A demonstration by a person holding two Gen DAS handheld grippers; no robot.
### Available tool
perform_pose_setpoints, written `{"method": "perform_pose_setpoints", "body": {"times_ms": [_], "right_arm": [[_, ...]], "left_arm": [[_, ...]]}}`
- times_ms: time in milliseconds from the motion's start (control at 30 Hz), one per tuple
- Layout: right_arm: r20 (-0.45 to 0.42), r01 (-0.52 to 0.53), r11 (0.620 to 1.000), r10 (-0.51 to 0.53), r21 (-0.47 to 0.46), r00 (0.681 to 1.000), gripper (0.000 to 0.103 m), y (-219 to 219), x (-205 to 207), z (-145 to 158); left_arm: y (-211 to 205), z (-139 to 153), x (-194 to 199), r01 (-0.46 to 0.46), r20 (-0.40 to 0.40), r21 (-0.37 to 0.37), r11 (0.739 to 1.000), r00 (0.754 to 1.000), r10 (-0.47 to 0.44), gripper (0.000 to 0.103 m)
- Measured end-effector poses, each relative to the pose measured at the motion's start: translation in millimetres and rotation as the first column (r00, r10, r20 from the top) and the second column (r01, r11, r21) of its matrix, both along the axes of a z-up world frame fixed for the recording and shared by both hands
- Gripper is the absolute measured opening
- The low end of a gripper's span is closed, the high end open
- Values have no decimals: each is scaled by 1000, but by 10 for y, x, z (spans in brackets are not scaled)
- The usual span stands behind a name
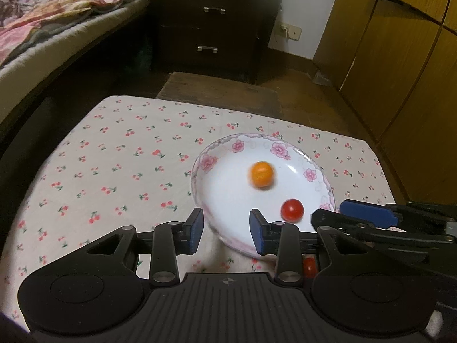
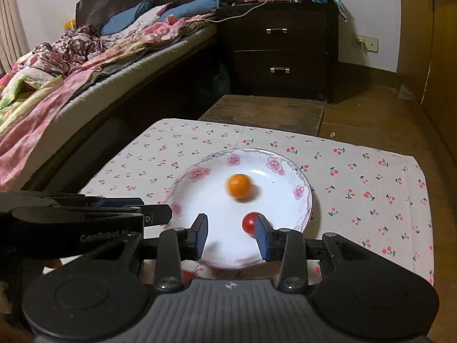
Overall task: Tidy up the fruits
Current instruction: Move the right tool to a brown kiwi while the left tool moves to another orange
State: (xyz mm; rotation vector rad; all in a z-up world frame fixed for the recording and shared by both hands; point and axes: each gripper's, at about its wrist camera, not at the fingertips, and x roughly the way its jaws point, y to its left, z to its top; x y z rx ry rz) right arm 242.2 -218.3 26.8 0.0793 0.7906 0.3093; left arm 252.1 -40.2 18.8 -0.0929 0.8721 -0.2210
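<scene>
A white plate with a pink flower rim (image 1: 212, 160) (image 2: 302, 188) sits on the cherry-print cloth. A small orange fruit (image 1: 261, 174) (image 2: 239, 185), blurred by motion, and a red cherry tomato (image 1: 292, 210) (image 2: 249, 223) lie on it. My left gripper (image 1: 227, 231) is open and empty over the plate's near rim. My right gripper (image 2: 231, 234) is open and empty over the plate's near part, its right finger just in front of the tomato. Another red fruit (image 1: 310, 267) (image 2: 187, 275) shows partly under the grippers, off the plate.
The small table with the cherry cloth (image 1: 114, 171) (image 2: 371, 188) stands beside a bed (image 2: 71, 85). A dark nightstand (image 2: 280, 54) and a low wooden stool (image 2: 262, 114) stand behind it. Wooden cabinets (image 1: 400, 71) line the right side.
</scene>
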Motion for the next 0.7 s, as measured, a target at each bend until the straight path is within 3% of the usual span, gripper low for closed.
{"method": "perform_pose_setpoints", "body": {"times_ms": [700], "right_arm": [[-81, -8, 1000, 9, 10, 997, 37, 6, -1045, -104]], "left_arm": [[278, -101, -890, 6, -64, -15, 1000, 998, -7, 48]]}}
